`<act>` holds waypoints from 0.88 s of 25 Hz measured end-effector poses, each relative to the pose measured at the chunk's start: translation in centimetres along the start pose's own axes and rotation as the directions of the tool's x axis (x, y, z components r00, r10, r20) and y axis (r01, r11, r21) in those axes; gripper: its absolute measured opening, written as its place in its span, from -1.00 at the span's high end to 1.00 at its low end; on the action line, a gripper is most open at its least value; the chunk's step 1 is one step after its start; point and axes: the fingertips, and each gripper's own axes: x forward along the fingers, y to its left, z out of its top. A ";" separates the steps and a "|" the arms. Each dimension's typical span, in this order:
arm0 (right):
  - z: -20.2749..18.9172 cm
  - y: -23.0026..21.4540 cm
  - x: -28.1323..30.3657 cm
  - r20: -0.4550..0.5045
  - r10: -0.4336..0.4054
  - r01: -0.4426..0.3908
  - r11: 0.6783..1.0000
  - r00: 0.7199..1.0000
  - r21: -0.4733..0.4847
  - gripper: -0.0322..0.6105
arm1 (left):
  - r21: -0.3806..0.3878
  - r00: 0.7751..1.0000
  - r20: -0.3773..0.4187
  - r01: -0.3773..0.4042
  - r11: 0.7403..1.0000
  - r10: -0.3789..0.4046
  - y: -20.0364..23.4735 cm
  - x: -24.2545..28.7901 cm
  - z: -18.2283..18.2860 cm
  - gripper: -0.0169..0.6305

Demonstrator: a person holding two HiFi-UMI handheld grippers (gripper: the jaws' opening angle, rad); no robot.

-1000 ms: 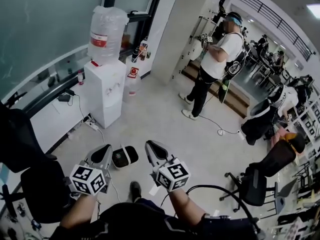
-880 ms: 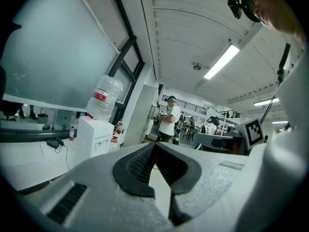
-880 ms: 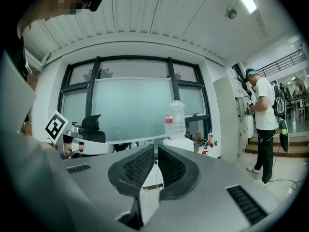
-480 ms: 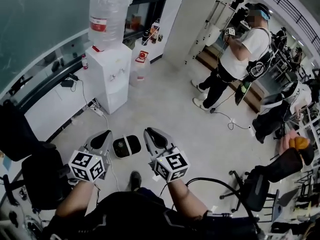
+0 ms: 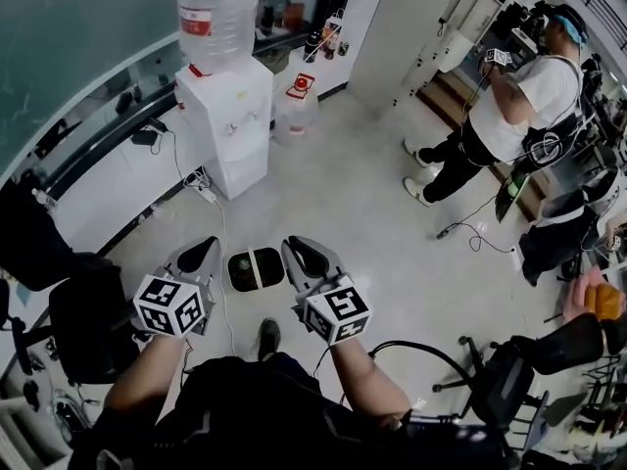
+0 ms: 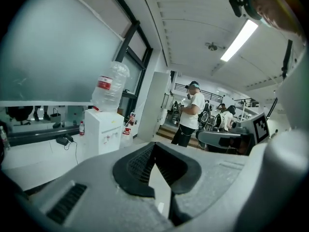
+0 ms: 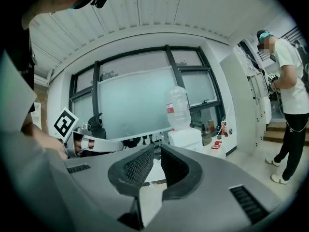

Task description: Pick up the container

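While only head view shows the container (image 5: 256, 268), left tool (image 5: 201, 258) and right tool (image 5: 306, 257) are closed, empty.

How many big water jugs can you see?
2. One jug sits upside down on top of the white dispenser. A second jug stands on the floor just right of it in the head view. Others may be hidden.
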 end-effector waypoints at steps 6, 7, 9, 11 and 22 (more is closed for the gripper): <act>-1.8 -1.9 2.0 -0.035 0.012 -0.012 1.000 0.999 -0.001 0.87 | -0.046 1.000 -0.026 -0.010 0.999 0.009 1.5 2.6 -1.7 0.92; -2.4 -2.0 2.3 -0.045 0.017 -0.017 1.000 0.999 0.013 0.86 | -0.054 0.999 -0.033 -0.009 0.998 0.007 1.7 2.8 -2.2 0.92; -3.6 -2.3 2.8 -0.062 0.028 -0.025 0.998 0.998 0.053 0.86 | -0.059 0.999 -0.034 -0.008 0.998 0.006 2.1 3.2 -2.8 0.92; -4.6 -2.6 3.5 -0.082 0.027 -0.022 0.998 0.996 0.055 0.87 | -0.071 0.999 -0.033 -0.007 0.997 0.005 2.9 3.8 -3.3 0.92; -13.9 -4.0 8.4 -0.257 -0.018 0.031 0.998 0.966 0.048 0.61 | -0.156 0.988 -0.135 0.052 0.986 -0.073 7.6 8.4 -10.7 0.92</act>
